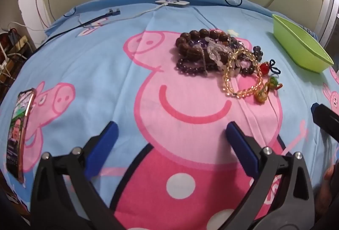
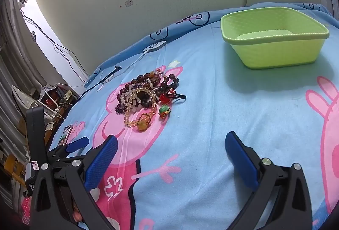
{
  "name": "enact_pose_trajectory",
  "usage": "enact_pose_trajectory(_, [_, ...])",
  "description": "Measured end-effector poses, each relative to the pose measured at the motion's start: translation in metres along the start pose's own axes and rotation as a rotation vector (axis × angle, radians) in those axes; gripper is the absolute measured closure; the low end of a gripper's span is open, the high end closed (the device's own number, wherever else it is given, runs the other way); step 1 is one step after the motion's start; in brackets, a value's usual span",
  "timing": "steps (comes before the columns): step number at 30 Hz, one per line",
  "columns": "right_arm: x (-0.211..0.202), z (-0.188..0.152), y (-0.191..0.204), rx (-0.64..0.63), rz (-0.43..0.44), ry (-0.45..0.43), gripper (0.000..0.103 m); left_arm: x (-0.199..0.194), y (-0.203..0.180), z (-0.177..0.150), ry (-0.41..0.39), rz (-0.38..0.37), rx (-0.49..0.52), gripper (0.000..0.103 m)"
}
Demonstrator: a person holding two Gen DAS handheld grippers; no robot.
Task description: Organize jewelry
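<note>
Nothing is sorted yet: jewelry pile [image 1: 224, 58] lies mid-bed, green basket [image 2: 273, 39] empty, both grippers' fingers [image 1: 101, 149] spread, holding nothing.

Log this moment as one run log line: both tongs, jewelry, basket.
left tongs: open, empty | right tongs: open, empty | jewelry pile: tangled on bedsheet, untouched | green basket: empty

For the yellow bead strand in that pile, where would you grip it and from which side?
Grip the yellow bead strand at its near loop, which lies flat on the sheet clear of the tangled pile. Come from above on the near side, probably with the left gripper, which is open and empty, jaws straddling the bead line.
</note>
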State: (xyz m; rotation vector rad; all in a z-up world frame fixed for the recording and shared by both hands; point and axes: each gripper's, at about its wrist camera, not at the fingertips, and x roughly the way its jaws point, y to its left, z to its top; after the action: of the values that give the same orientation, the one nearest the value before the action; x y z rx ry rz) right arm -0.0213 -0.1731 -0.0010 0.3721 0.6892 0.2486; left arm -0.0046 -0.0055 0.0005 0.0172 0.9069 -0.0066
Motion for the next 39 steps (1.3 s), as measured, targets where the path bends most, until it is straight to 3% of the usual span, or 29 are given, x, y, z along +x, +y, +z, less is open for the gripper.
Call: enact_pose_trajectory(39, [0.0055,-0.0004,-0.0007,-0.016,-0.024,0.006,0.019,0.0001,0.0012,-0.0012,-0.002,-0.003,0.0,0.005])
